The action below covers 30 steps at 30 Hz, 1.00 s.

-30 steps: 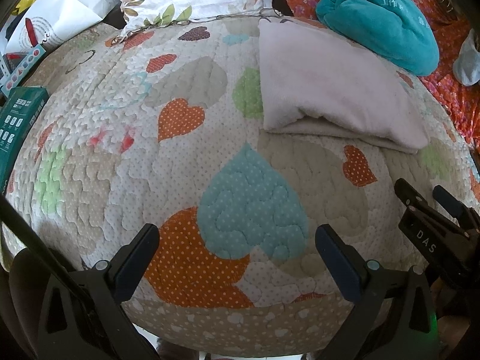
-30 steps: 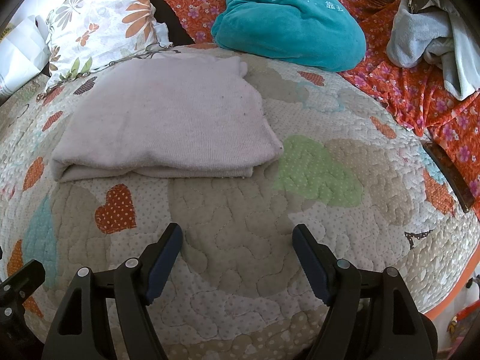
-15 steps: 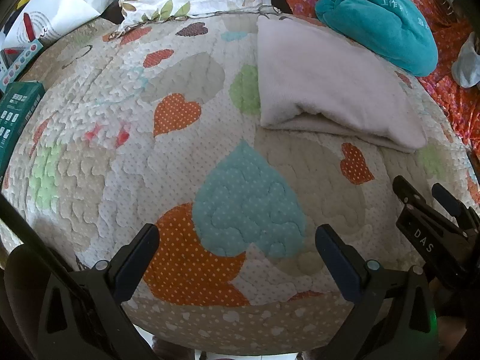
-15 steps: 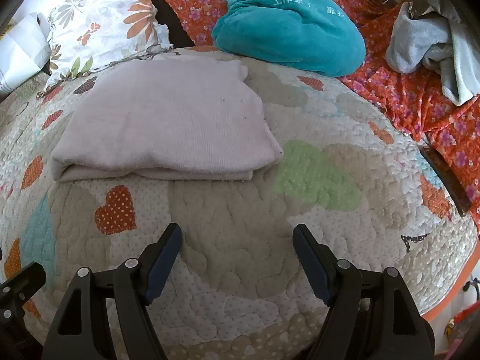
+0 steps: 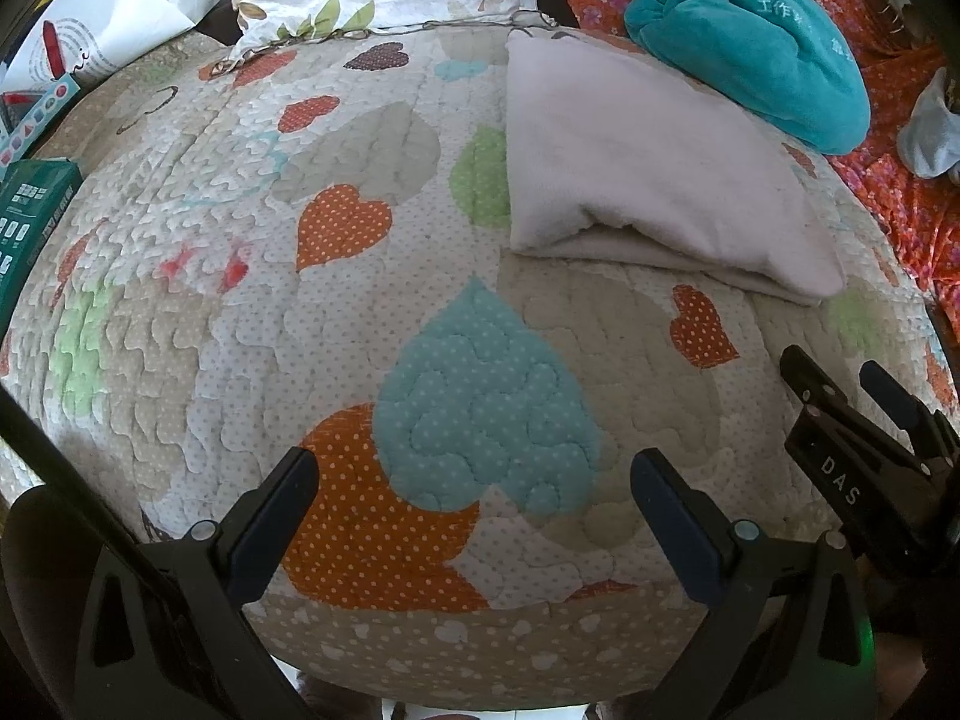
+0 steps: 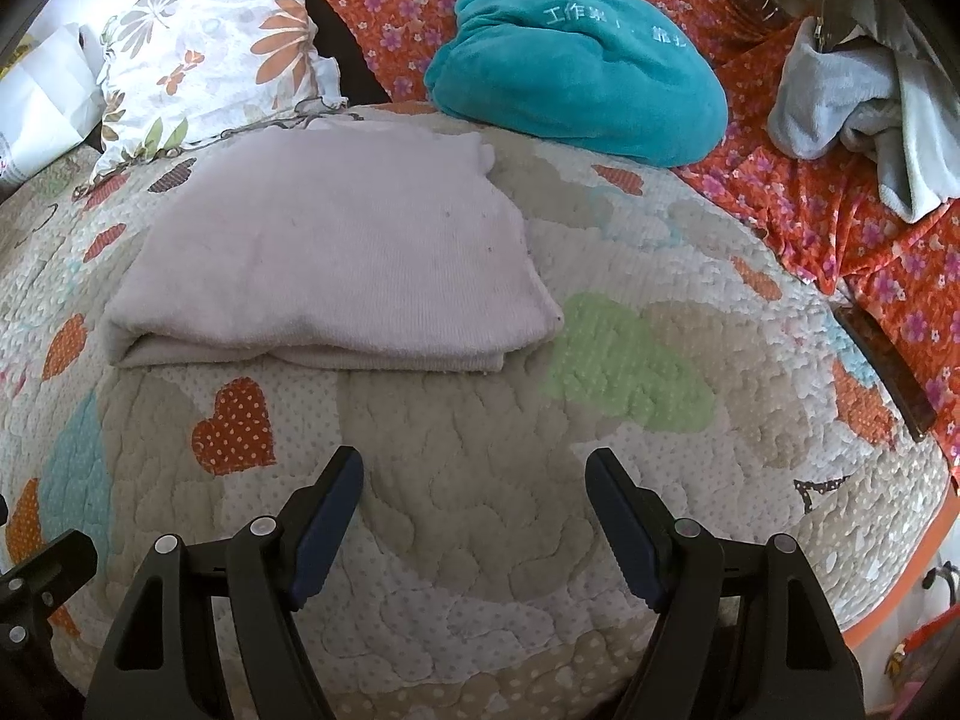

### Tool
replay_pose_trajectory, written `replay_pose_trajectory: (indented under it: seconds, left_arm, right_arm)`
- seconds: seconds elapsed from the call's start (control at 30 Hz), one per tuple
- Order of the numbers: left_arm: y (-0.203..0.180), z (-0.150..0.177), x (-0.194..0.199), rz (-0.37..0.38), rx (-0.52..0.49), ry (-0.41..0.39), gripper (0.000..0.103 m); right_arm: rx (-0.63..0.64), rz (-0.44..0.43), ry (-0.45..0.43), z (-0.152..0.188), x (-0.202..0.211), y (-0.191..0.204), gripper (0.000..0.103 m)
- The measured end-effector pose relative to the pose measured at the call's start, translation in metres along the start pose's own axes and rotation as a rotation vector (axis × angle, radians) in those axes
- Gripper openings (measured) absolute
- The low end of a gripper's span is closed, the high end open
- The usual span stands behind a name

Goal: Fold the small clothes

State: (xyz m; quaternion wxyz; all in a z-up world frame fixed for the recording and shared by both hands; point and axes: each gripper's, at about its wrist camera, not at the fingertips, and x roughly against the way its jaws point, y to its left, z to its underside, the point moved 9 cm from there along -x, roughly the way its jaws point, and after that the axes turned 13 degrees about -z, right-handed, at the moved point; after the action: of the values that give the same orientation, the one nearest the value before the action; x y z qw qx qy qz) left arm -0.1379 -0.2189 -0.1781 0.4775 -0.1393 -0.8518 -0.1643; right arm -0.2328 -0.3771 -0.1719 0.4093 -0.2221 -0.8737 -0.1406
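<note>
Pale pink folded garment (image 6: 336,264) lies flat on the heart-print quilt (image 6: 480,480) on the bed, w/ folded edge toward the cameras. Left gripper (image 5: 474,510) & right gripper (image 6: 474,516) both hover over bare quilt near that edge, jaws wide apart, nothing btwn them. Teal plush bundle (image 6: 576,96) sits just behind the garment; floral pillow (image 6: 222,54) at back left.

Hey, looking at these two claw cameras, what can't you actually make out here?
- Folded pale garment: lower layers hidden under the top layer, both views.
- Teal bundle: white lettering too small to read.
- Grey cloth: cut off by left view's edge.
</note>
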Motion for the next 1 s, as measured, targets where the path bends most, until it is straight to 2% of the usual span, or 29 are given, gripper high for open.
replay_pose_trajectory:
  seconds: [0.43,1.0]
  left_arm:
    - [0.0016,0.0040,-0.0063,0.021,0.008,0.037,0.103]
    - [-0.0006,0.0064,-0.0079,0.017,-0.006,0.044,0.103]
  right_arm:
    - [0.009,0.002,-0.007,-0.0014,0.0005,0.0019,0.081]
    - [0.016,-0.002,-0.020,-0.0017,0.0021,0.0083,0.081]
